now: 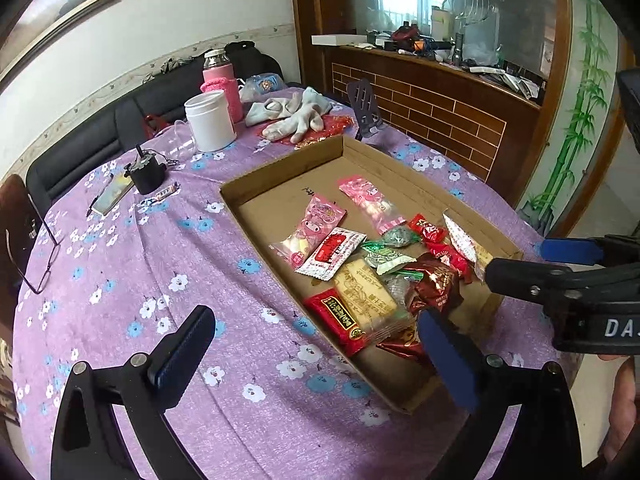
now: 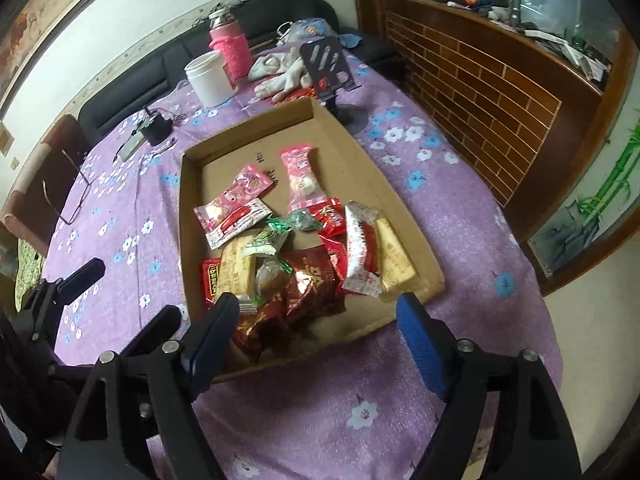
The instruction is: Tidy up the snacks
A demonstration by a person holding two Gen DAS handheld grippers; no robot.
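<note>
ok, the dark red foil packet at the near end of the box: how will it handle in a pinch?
The dark red foil packet looks crinkled and puffy, so it probably deforms and feels light. Its glossy film may slip between pads. It lies among other wrappers in the cardboard box, so lifting it could drag neighbours along.

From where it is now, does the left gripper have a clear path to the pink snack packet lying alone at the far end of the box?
Probably yes: the left gripper is open and empty, and the pink snack packet lies uncovered in the cardboard box.

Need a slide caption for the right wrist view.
Open right gripper hovers over the near edge of a cardboard tray of wrapped snacks.
</note>
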